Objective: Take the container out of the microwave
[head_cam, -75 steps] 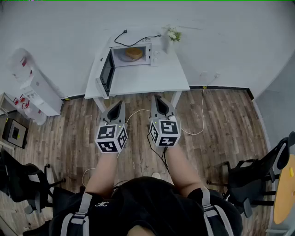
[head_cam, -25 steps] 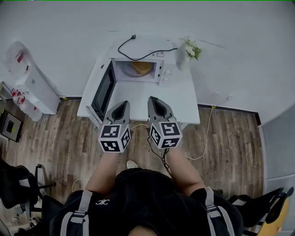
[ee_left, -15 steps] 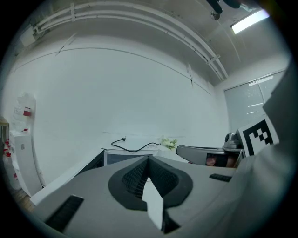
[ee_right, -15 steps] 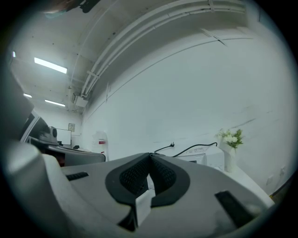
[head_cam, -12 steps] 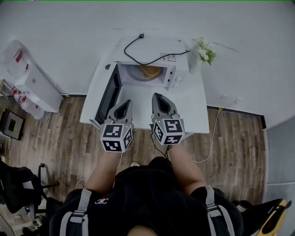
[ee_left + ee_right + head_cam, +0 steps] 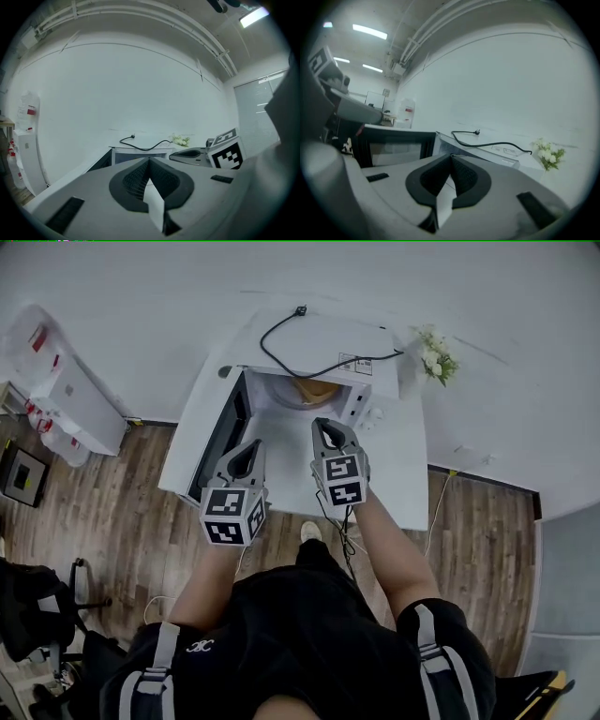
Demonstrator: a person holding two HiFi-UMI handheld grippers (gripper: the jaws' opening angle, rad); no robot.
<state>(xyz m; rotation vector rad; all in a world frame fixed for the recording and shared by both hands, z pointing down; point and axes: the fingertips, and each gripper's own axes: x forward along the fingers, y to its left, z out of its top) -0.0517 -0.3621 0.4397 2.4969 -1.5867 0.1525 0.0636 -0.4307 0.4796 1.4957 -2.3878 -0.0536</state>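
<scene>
A white microwave (image 6: 323,338) stands on a white table (image 6: 405,479) with its dark door (image 6: 221,435) swung open to the left. Inside the cavity sits the tan container (image 6: 312,388), only partly in sight under the roof. My right gripper (image 6: 324,425) is shut and empty, its tips just in front of the cavity mouth. My left gripper (image 6: 253,446) is shut and empty too, a little further back beside the open door. The left gripper view shows the left gripper (image 6: 149,159) pointing at the microwave (image 6: 140,150). The right gripper view shows the right gripper (image 6: 451,157) before the door (image 6: 393,147). Neither gripper view shows the container.
A black power cord (image 6: 309,360) lies loose on top of the microwave. A small vase of white flowers (image 6: 436,357) stands at the table's back right. A white cabinet (image 6: 75,404) is at the left wall, and a dark chair (image 6: 28,615) stands on the wooden floor.
The person has stepped up to the table. Both grippers have moved forward over it toward the microwave, the right one further ahead and rolled slightly. Both stay shut.
</scene>
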